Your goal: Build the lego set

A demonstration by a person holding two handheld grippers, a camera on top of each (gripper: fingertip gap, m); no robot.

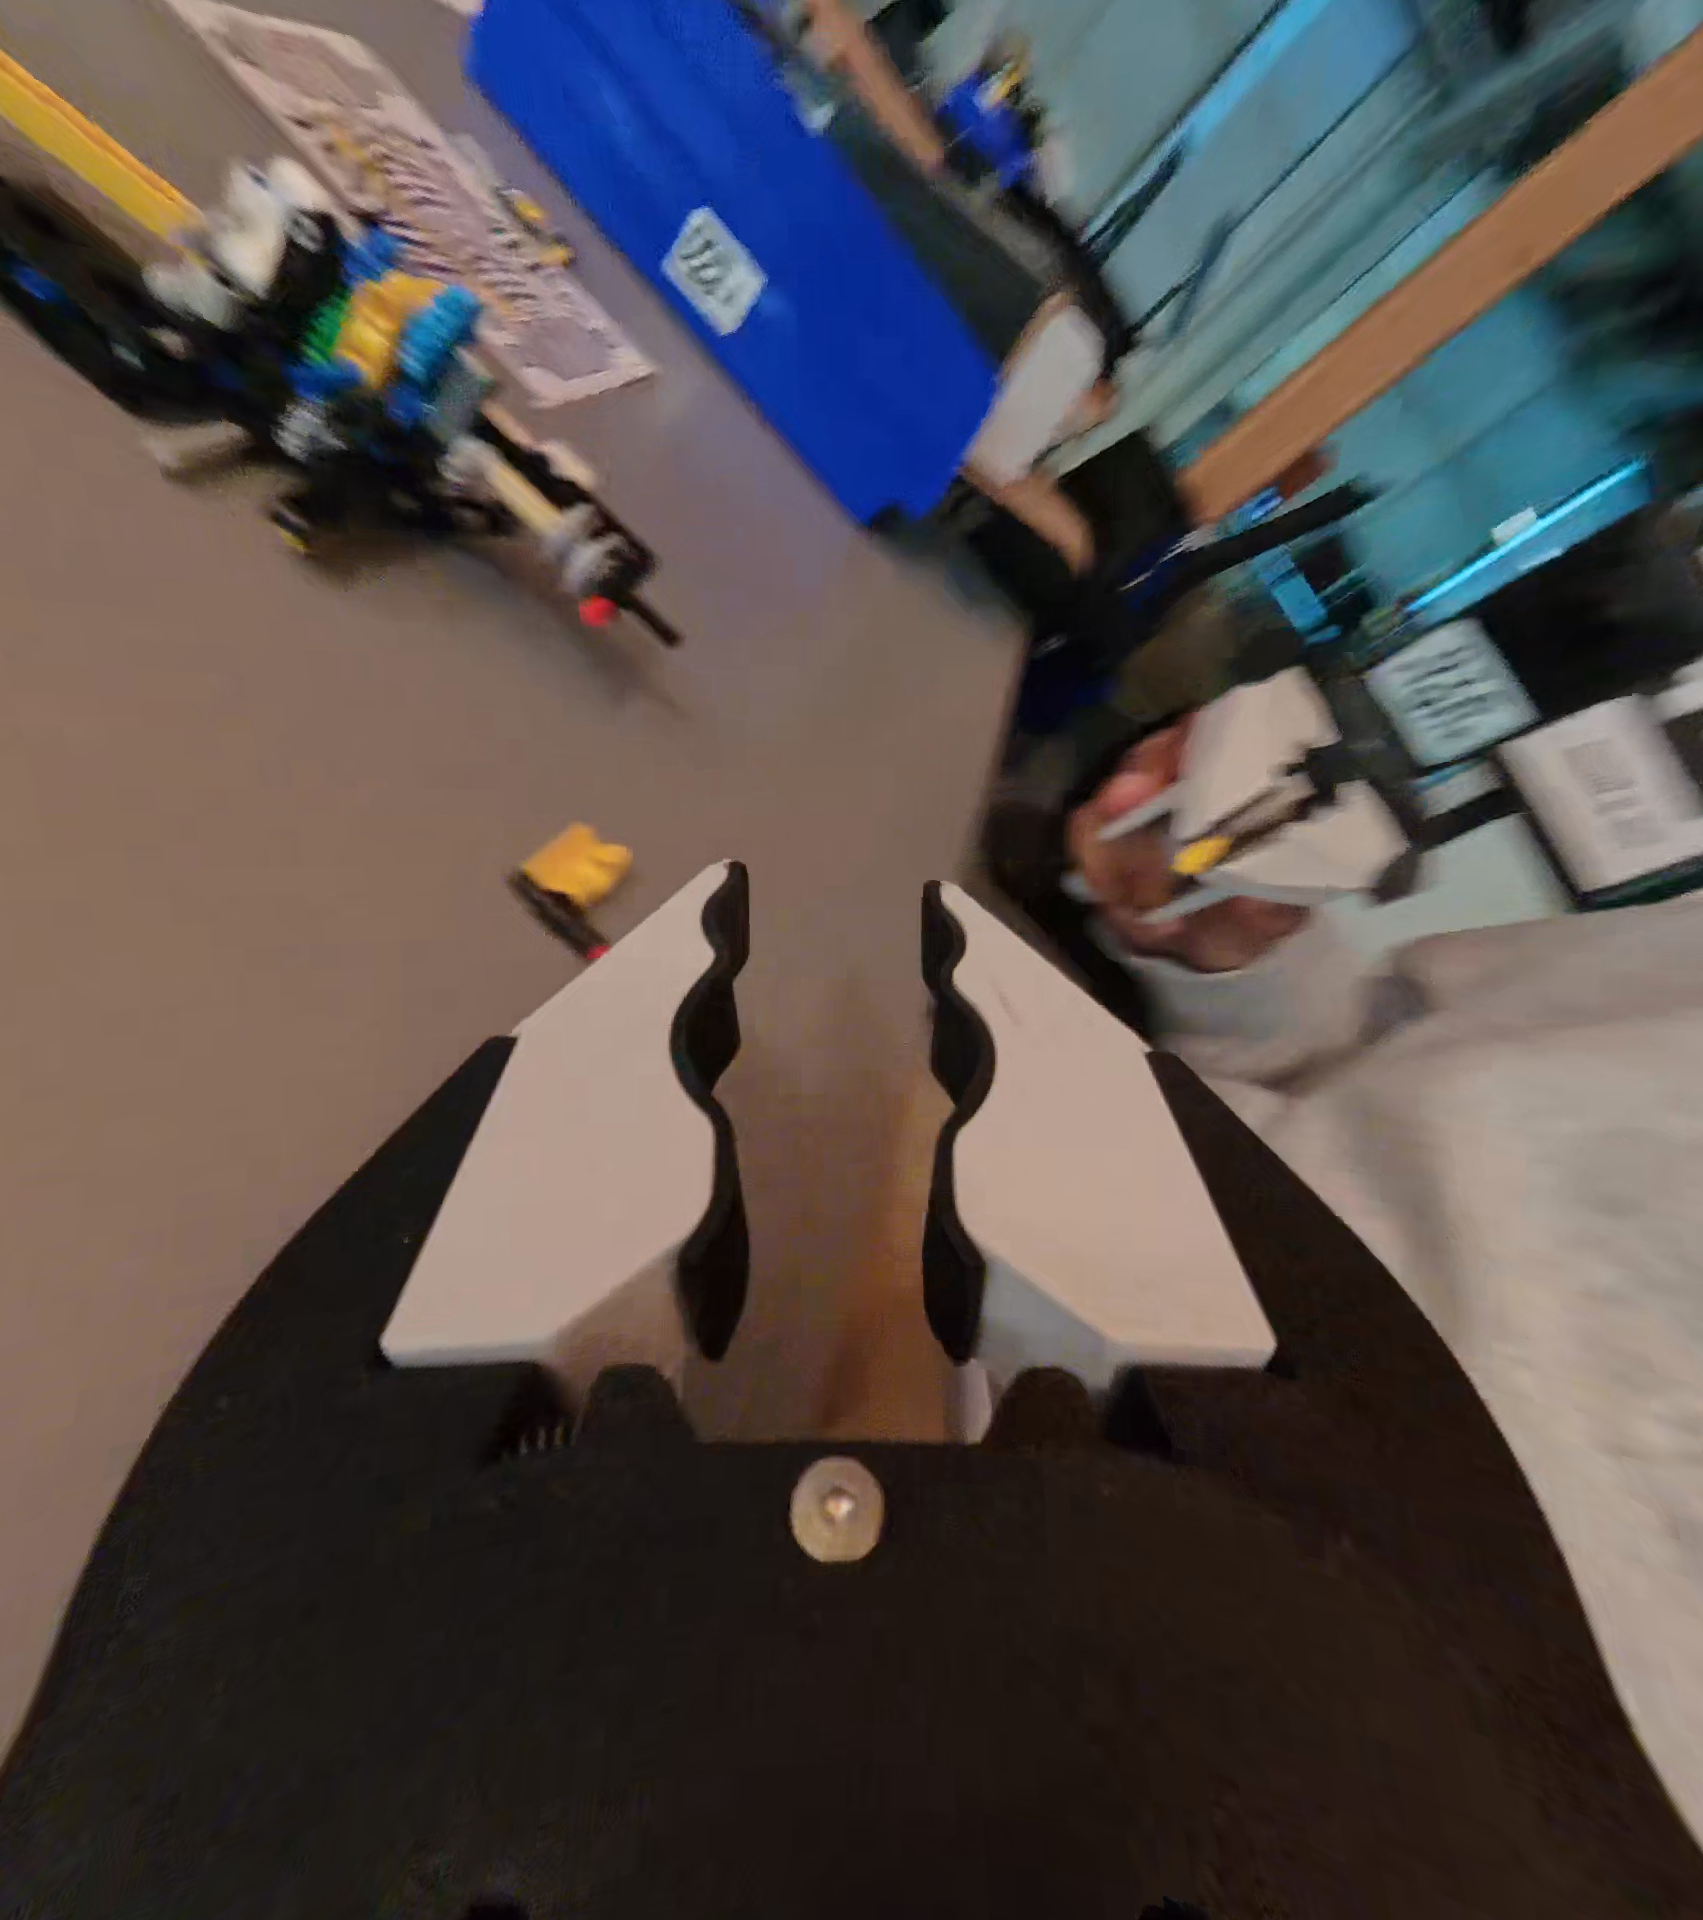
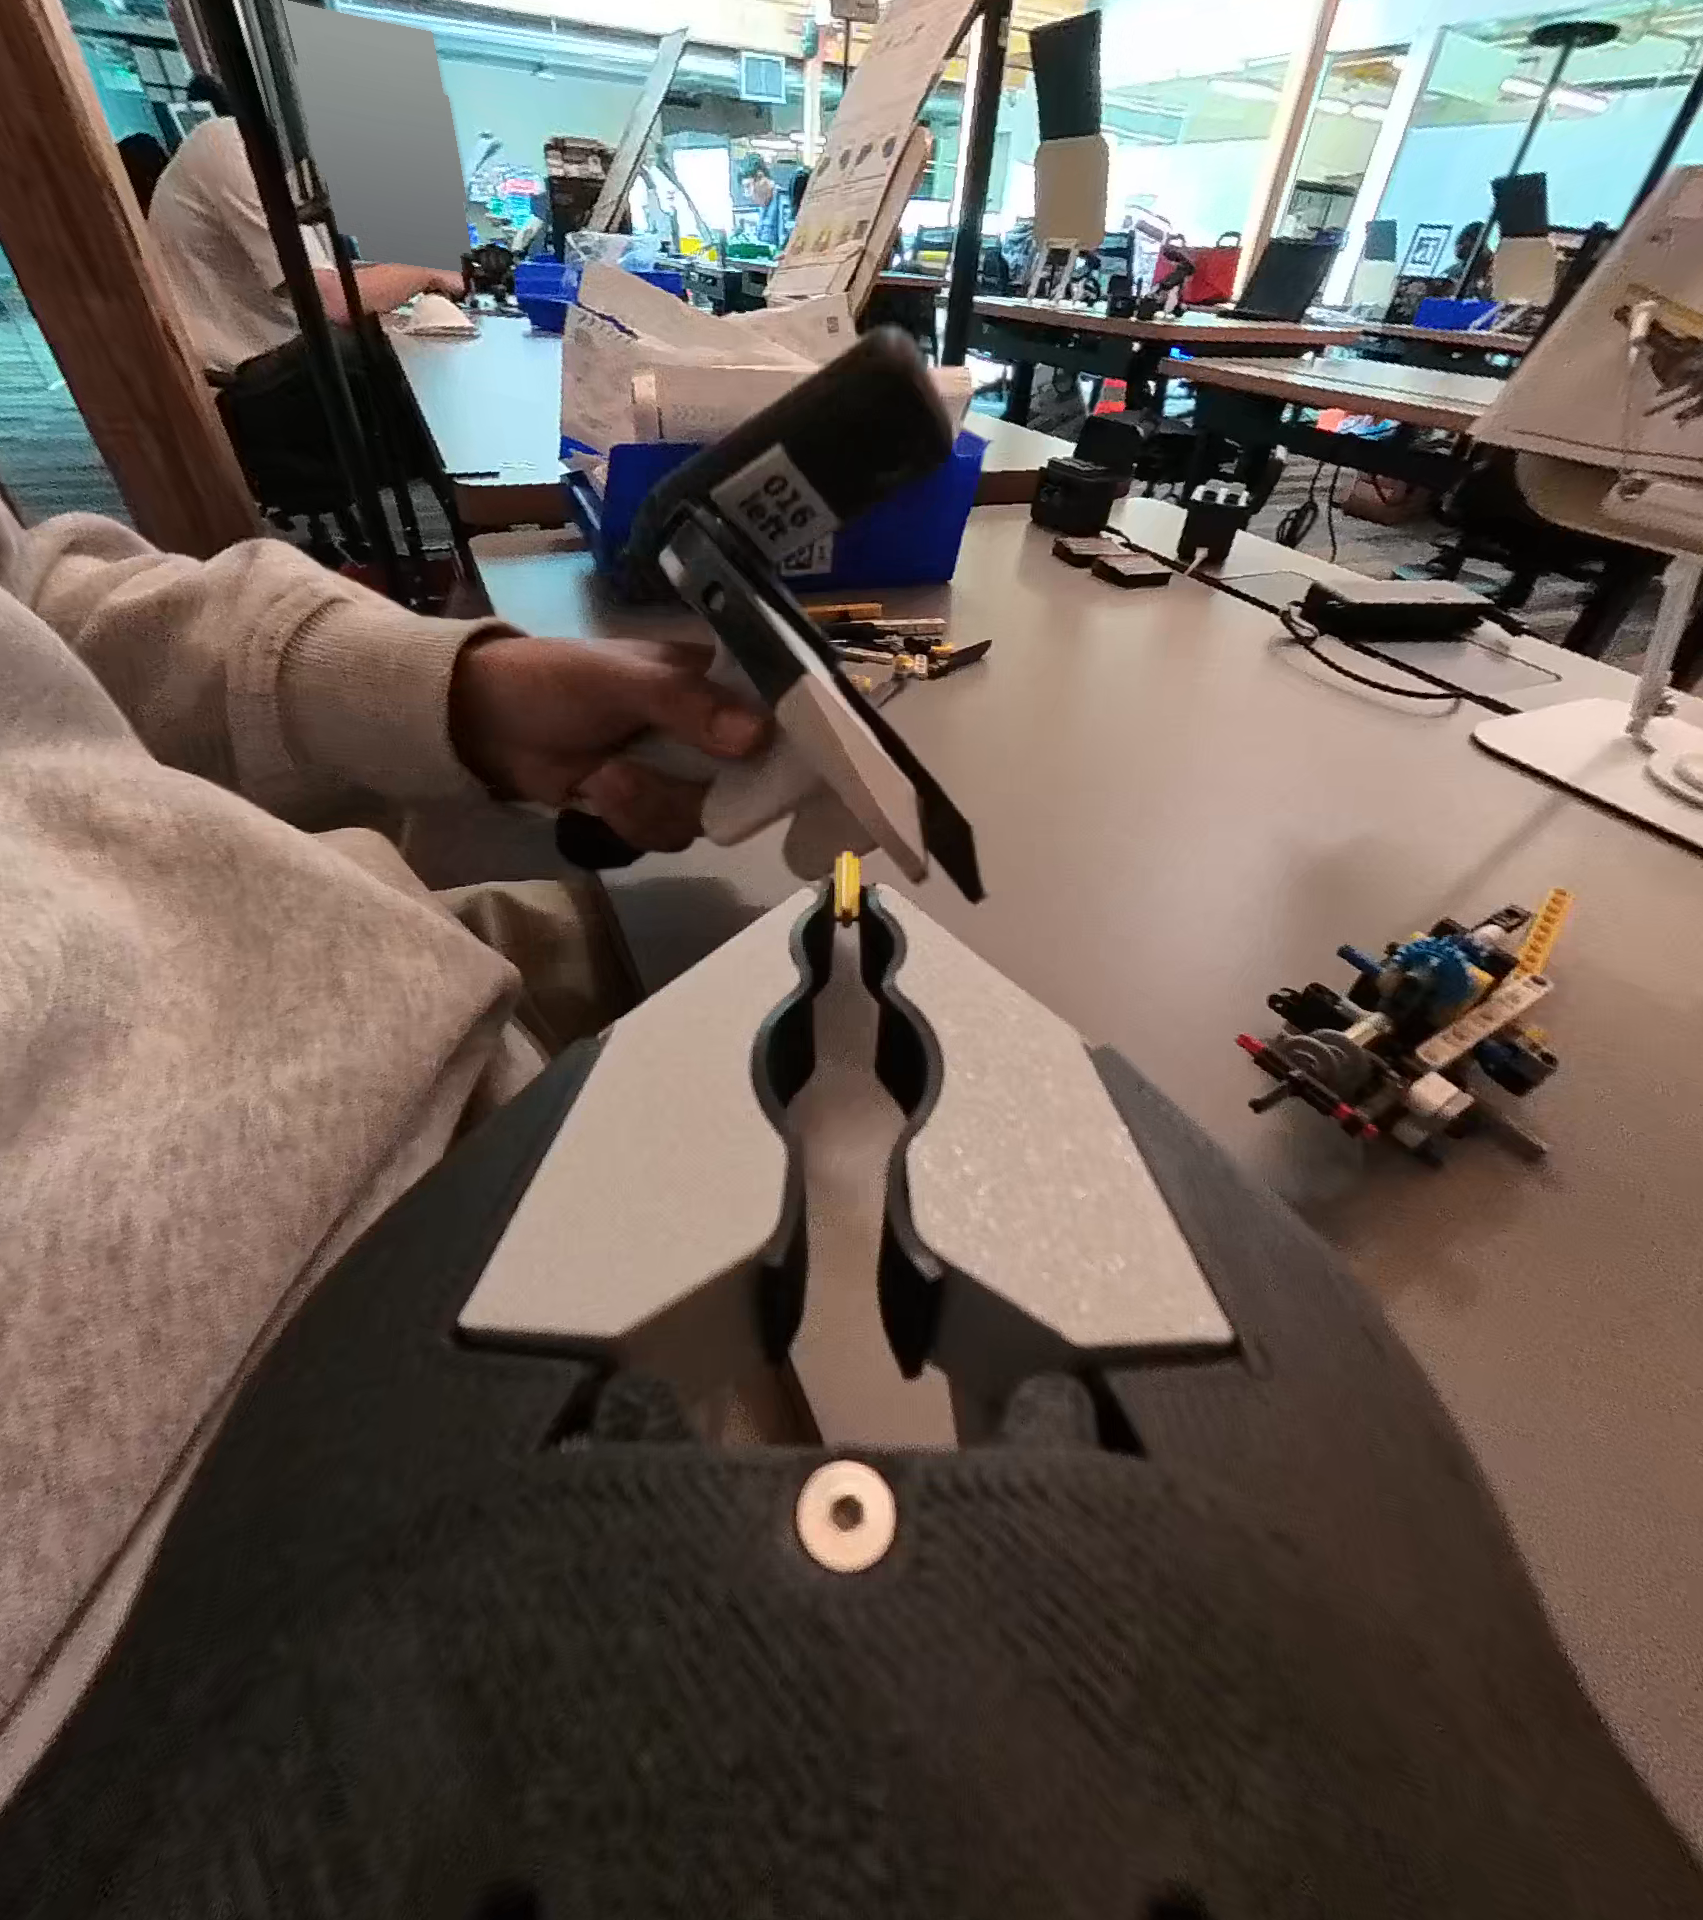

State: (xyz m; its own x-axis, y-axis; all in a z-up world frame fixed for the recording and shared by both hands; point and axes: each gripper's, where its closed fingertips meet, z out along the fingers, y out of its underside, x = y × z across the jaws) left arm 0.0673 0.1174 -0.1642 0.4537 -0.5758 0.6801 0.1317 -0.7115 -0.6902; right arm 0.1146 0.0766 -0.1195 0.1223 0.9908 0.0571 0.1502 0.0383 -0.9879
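The right gripper [image 2: 847, 906] sits centre frame in its own view, jaws pinching a small yellow lego piece [image 2: 845, 886] right at the tips. Just above it, the left gripper [image 2: 940, 868] angles down from the upper left, held in a hand [image 2: 608, 743]. In the left wrist view the left gripper [image 1: 834, 883] has its jaws spread with nothing between them (the picture is quite blurred). The half-built lego model [image 2: 1413, 1039] stands on the grey tabletop [image 2: 1190, 790] at right of the right wrist view, well apart from both grippers. A loose yellow and black lego part [image 1: 577, 883] lies near the left jaws. The blue bin [image 2: 857, 520], upper centre, holds white paper bags [image 2: 681, 364]; what else is in it I cannot tell.
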